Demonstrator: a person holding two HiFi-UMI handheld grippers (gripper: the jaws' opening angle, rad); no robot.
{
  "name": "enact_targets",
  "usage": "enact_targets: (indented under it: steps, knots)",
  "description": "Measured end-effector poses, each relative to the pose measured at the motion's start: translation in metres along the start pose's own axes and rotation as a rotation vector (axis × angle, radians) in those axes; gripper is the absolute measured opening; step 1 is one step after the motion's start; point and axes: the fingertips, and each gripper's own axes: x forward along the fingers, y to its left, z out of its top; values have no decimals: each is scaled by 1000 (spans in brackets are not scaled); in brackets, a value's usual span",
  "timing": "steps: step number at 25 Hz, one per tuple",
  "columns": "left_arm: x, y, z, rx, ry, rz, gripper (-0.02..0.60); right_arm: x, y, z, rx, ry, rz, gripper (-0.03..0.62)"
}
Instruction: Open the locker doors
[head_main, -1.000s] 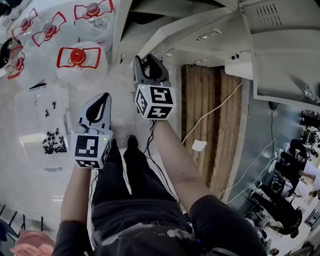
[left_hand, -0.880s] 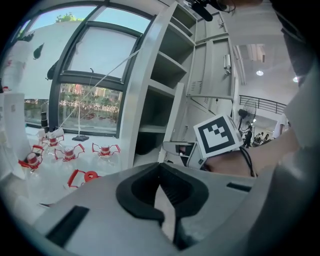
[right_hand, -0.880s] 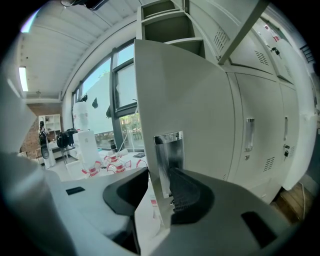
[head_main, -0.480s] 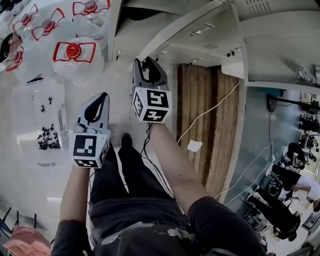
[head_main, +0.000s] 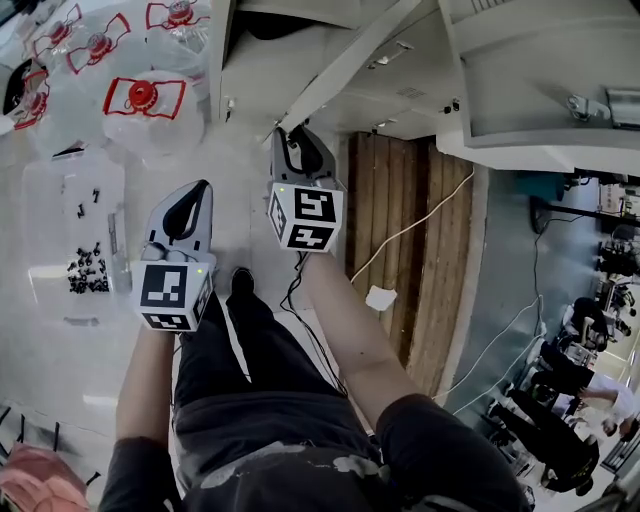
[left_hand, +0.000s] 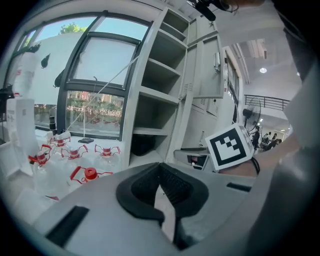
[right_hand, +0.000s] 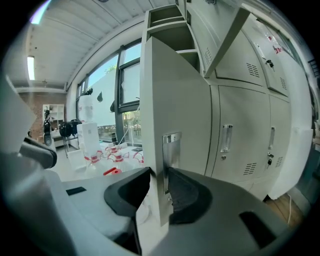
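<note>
A grey locker door (right_hand: 175, 100) stands ajar, and its free edge with a metal latch plate (right_hand: 170, 150) sits between my right gripper's jaws. My right gripper (right_hand: 159, 172) is shut on that edge, its jaws having just been closing on it. From the head view the door is a thin pale line (head_main: 340, 75) running up from the right gripper (head_main: 300, 135). My left gripper (head_main: 195, 190) hangs to the left, apart from the lockers, shut on nothing (left_hand: 160, 165). Open locker shelves (left_hand: 160, 90) show behind it. Further closed doors (right_hand: 235, 135) lie to the right.
Water bottles with red handles (head_main: 140, 100) and a clear bag of black screws (head_main: 85, 275) lie on the floor at left. Wooden planks (head_main: 410, 240), a white cable (head_main: 440, 205) and a paper scrap (head_main: 380, 298) are on the right. An upper door (head_main: 540, 80) hangs open overhead.
My right gripper has come a little nearer to me with the door edge in it. The left gripper has drifted slightly left and nearer too.
</note>
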Motion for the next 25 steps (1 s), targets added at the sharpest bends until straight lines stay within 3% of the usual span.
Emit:
enact_targets:
  steps: [11, 25]
  knots:
    - [-14, -32, 15, 13, -25, 14, 9, -43, -40, -16, -24, 27, -14, 103]
    - [8, -71, 16, 25, -9, -54, 9, -68, -82, -27, -25, 10, -68, 94]
